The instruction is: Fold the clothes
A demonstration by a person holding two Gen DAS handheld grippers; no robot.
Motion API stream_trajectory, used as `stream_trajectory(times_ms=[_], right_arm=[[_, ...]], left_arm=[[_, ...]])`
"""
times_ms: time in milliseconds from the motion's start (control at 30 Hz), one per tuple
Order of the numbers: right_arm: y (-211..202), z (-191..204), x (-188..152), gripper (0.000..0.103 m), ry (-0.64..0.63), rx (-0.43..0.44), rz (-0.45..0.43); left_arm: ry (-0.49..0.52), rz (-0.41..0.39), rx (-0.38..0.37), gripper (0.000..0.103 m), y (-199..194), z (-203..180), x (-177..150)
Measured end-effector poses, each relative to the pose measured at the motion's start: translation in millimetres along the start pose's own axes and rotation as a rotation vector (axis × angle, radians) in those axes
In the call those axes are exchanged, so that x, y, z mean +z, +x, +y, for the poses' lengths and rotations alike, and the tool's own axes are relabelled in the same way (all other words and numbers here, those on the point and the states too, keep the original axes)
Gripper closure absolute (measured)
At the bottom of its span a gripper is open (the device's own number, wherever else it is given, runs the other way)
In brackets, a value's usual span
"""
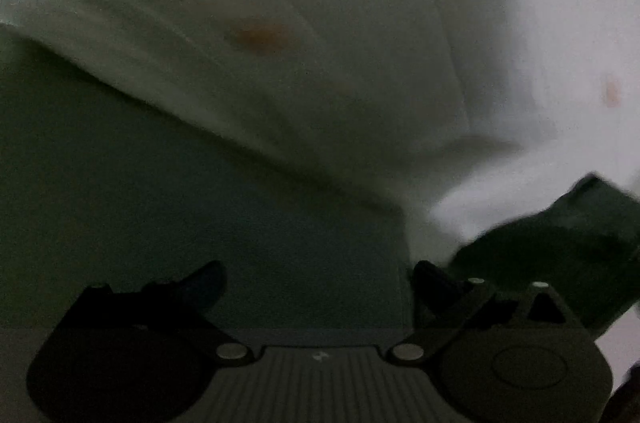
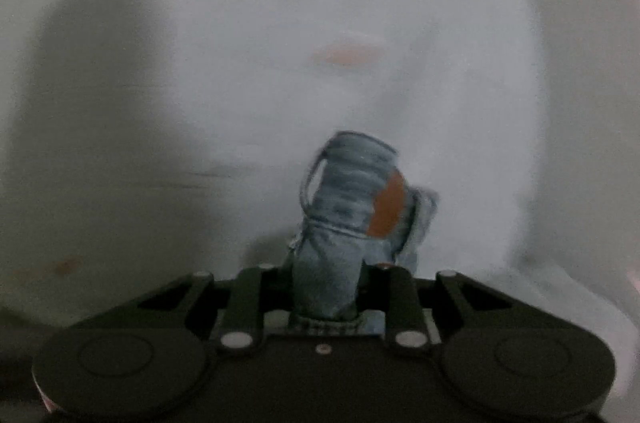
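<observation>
Two tongs are working: the right tongs (image 2: 326,287) are pinching a bunched fold of denim garment (image 2: 352,191) above the white sheet (image 2: 200,63), while the left tongs (image 1: 316,287) are hanging spread and empty. Denim is looking thick, soft, fairly heavy; gripping its seamed waistband is probably safest.
</observation>
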State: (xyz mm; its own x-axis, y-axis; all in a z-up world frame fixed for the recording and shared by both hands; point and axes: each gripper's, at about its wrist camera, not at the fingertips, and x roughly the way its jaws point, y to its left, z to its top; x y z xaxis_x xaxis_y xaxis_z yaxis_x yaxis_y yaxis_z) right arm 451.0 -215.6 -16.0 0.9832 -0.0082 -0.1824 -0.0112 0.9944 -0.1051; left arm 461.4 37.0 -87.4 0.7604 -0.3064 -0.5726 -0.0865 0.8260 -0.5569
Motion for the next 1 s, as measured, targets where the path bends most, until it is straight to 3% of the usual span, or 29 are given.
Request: stream_trajectory(times_ms=[67, 100, 167, 233, 300, 333, 400, 433, 633, 867, 1000], right_arm=[[3.3, 76.2, -24.5, 0.073, -0.149, 0.158, 0.051], [6.0, 111.5, -45.3, 0.065, -0.237, 0.236, 0.093], [12.2, 180.8, -104.5, 0.059, -0.413, 0.387, 0.263], [5.0, 222.8, -148.9, 0.061, -0.561, 0.406, 0.385], [-17.0, 235.2, -156.4, 0.056, -0.651, 0.355, 0.310], [-19.0, 233.8, -151.7, 0.054, -0.642, 0.371, 0.323], [-12.7, 219.0, -134.3, 0.029, -0.560, 0.402, 0.362], [-10.1, 211.1, -125.9, 0.027, -0.525, 0.401, 0.374], [8.7, 146.7, -88.4, 0.025, -0.268, 0.359, 0.461], [38.8, 28.1, -93.9, 0.020, 0.134, 0.158, 0.557], [51.9, -21.2, -105.8, 0.020, 0.205, 0.056, 0.566]], left_arm=[[-0.020, -0.088, 0.107, 0.003, -43.6, 44.9, 8.2], [-0.029, -0.119, 0.158, 0.002, -60.7, 64.6, 10.3], [-0.072, -0.125, 0.240, 0.002, -82.1, 100.3, 4.0], [-0.125, -0.117, 0.270, 0.002, -96.3, 127.0, -7.1], [-0.169, -0.106, 0.275, 0.002, -104.9, 146.2, -18.4], [-0.167, -0.096, 0.264, 0.001, -103.2, 149.6, -21.6], [-0.149, -0.065, 0.232, 0.001, -95.7, 154.5, -25.7], [-0.138, -0.043, 0.207, 0.001, -87.4, 153.0, -25.9], [-0.067, 0.076, 0.020, 0.001, -40.2, 127.8, -23.3], [0.098, 0.204, 0.002, 0.000, -4.3, 99.1, -35.2], [0.162, 0.258, 0.013, 0.000, 10.7, 90.0, -37.6]])
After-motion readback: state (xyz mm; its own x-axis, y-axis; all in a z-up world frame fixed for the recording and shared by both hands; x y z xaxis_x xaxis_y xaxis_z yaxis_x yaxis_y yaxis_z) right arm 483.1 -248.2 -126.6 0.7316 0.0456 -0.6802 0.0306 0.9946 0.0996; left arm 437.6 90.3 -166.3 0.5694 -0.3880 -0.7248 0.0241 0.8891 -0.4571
